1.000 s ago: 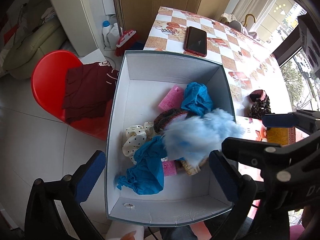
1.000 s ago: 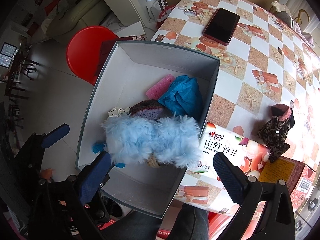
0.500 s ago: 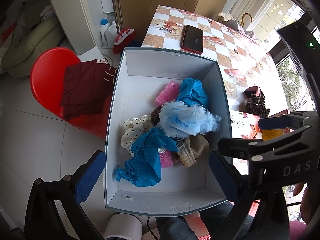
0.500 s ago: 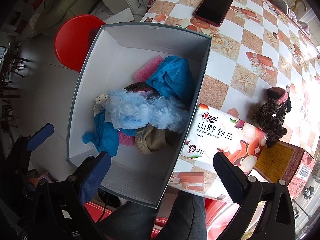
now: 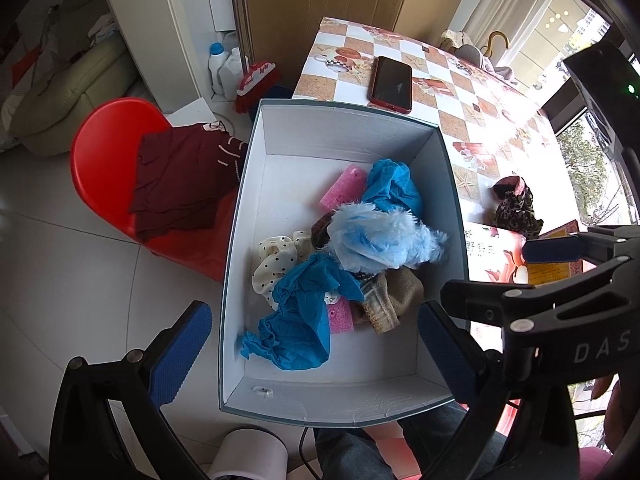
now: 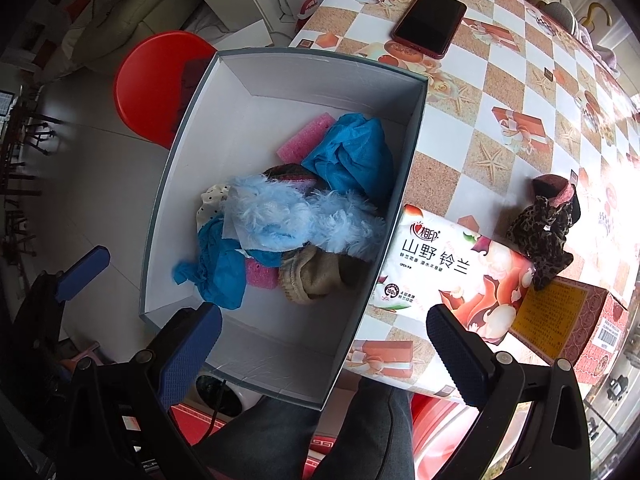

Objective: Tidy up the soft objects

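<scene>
A white box (image 5: 280,184) with a grey rim (image 6: 280,54) holds several soft things. A fluffy light blue piece (image 5: 380,236) (image 6: 288,216) lies on top of the pile. Around it lie blue cloths (image 5: 296,320) (image 6: 352,152), pink sponges (image 5: 344,186) (image 6: 306,138), a polka-dot fabric (image 5: 276,260) and a brown knit piece (image 5: 392,296) (image 6: 312,276). A leopard-print cloth (image 5: 516,208) (image 6: 544,228) lies on the table to the right of the box. My left gripper (image 5: 312,348) is open and empty above the box's near end. My right gripper (image 6: 324,348) is open and empty above the box's near right corner.
A tissue pack (image 6: 448,276) and a red carton (image 6: 568,320) lie right of the box. A phone (image 5: 390,84) (image 6: 430,22) lies on the checkered table (image 6: 500,92). A red chair (image 5: 108,160) with a maroon garment (image 5: 180,176) stands left of the box.
The fluffy light blue piece dropped from between the right gripper's fingers onto the pile in the box. Both grippers rose and drew back from the box.
</scene>
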`<state>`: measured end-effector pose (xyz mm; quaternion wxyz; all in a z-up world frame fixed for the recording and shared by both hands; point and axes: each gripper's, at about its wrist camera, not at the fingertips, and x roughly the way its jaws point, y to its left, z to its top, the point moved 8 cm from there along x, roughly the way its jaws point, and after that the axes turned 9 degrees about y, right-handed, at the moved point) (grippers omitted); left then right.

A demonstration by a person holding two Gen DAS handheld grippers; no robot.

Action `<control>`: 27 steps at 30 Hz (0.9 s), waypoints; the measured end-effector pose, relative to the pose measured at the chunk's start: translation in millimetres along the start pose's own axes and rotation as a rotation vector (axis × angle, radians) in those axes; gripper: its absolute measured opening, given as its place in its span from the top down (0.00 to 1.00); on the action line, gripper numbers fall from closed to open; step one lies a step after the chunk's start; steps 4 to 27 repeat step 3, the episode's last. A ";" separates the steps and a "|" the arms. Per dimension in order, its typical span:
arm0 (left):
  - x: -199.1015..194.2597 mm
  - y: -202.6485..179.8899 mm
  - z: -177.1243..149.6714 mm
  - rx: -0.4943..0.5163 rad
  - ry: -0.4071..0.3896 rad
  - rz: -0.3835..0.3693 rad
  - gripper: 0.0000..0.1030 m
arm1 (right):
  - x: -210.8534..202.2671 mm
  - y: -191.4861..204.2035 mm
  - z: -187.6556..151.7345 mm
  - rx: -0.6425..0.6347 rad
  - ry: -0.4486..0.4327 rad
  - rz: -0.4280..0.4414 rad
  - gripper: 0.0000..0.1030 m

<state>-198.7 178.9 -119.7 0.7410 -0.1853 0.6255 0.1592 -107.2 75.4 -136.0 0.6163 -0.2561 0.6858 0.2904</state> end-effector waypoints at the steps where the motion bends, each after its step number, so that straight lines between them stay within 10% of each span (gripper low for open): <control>1: -2.3 0.9 0.4 -0.008 -0.018 -0.012 0.00 | -0.7 0.5 -0.5 0.000 -0.003 -0.001 0.00; 27: -8.7 0.4 1.9 -0.014 -0.056 -0.070 0.00 | -4.3 2.0 -0.9 -0.001 -0.016 0.001 0.00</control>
